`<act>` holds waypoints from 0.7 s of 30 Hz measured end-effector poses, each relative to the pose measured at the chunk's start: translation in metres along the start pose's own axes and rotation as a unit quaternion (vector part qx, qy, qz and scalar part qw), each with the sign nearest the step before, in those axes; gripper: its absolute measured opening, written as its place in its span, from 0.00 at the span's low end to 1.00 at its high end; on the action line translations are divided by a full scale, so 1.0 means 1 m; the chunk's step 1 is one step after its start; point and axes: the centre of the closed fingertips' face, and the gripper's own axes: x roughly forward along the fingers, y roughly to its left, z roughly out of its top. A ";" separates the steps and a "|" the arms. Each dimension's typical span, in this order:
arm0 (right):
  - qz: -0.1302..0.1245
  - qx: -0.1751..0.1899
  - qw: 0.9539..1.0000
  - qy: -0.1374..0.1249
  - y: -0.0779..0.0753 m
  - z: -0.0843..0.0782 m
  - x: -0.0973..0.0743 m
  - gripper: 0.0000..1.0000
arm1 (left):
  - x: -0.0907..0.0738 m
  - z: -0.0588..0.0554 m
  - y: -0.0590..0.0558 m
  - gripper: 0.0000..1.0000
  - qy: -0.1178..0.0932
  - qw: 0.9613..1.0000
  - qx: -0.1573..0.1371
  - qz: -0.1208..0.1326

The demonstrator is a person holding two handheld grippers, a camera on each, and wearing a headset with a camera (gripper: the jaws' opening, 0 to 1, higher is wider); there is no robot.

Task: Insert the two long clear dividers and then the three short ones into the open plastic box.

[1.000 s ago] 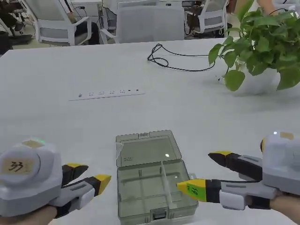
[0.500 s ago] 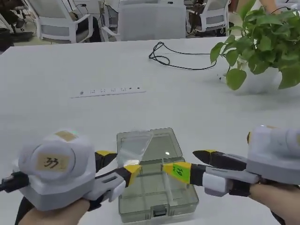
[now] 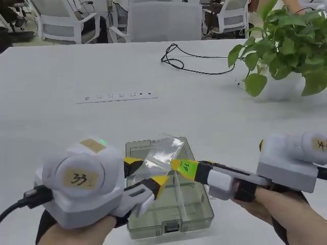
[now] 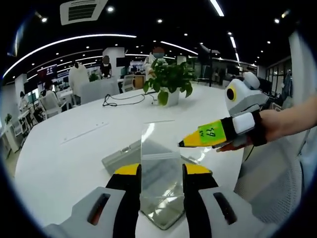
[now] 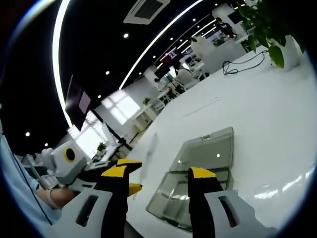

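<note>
Left gripper view: left gripper (image 4: 161,170) clamped on a clear divider (image 4: 159,145) (probably a short one; glare) over the open box (image 3: 200,204). Jaws of right gripper (image 5: 160,172) apart.

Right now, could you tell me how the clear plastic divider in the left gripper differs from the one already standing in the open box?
The held divider, a clear plastic sheet, is clamped in the left gripper over the smoky open plastic box; the seated divider stands inside it. The held divider is tilted; the seated divider is upright. Both are transparent plastic.
</note>
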 end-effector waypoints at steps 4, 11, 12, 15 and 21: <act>0.010 0.031 0.999 -0.012 0.004 0.002 0.004 0.38 | 0.000 0.000 -0.003 0.31 -0.001 1.000 0.006 -0.005; 0.022 0.045 0.999 -0.004 0.011 -0.003 0.005 0.26 | -0.001 0.003 -0.006 0.31 -0.004 1.000 0.013 -0.008; 0.022 0.048 0.999 -0.005 0.011 -0.003 0.006 0.25 | -0.001 0.002 -0.005 0.31 -0.004 1.000 0.014 -0.007; 0.024 0.055 0.998 -0.007 0.012 -0.003 0.006 0.21 | -0.001 0.002 -0.006 0.31 -0.004 1.000 0.013 -0.007; 0.025 0.063 0.998 -0.008 0.013 -0.004 0.006 0.14 | -0.001 0.002 -0.007 0.31 -0.007 1.000 0.016 -0.008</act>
